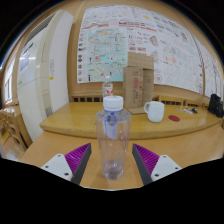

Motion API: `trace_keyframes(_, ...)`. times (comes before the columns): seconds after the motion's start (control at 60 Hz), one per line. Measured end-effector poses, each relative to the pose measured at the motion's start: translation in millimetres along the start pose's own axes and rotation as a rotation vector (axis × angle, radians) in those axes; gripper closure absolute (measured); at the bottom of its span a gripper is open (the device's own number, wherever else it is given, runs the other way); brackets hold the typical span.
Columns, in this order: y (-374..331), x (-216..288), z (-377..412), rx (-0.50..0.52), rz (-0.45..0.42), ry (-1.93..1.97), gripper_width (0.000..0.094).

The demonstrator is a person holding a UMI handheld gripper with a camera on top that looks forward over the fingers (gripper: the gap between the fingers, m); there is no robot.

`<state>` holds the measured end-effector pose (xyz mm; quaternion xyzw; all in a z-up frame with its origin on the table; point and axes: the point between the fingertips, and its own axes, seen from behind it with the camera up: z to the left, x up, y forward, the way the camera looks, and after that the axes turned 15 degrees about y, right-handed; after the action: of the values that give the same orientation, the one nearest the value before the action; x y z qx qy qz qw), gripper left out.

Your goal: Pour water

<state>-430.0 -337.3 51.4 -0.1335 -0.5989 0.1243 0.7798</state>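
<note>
Bottle (113, 138), slick and light, was framed upright between the released tool (112, 160); mid-body grip was judged safest.

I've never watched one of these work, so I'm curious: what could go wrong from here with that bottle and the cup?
The bottle stands between the open fingers, tall and narrow, so an off-centre squeeze might tip it. Its white cap looks still on, so nothing would pour until that comes off. The white mug sits well beyond on the far table, so carrying could spill.
</note>
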Motion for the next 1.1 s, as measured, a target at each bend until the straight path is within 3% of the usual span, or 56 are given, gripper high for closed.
trace_keyframes(0.083, 26.1, 8.4, -0.1, -0.008, -0.024, -0.004, 0.0139)
trace_keyframes(0.2, 41.5, 10.6, -1.4, -0.007, -0.058, -0.055, 0.0398)
trace_keyframes(0.317, 44.6, 14.6, 0.3, 0.014, -0.077, -0.050, 0.0472)
trace_keyframes(0.417, 44.7, 17.1, 4.0, 0.034, -0.079, -0.043, 0.0602)
trace_keyframes(0.433, 44.5, 18.4, 4.5, 0.036, -0.080, -0.046, 0.0579)
trace_keyframes(0.45, 44.0, 19.1, 4.7, 0.038, -0.078, -0.051, 0.0628)
trace_keyframes(0.7, 30.8, 81.5, 45.2, 0.213, -0.093, 0.015, 0.0629)
trace_keyframes(0.95, 51.6, 254.9, 83.0, 0.548, -0.156, 0.448, 0.0631)
trace_keyframes(1.1, 71.8, 343.7, 65.2, 0.801, -0.094, 0.977, 0.0629)
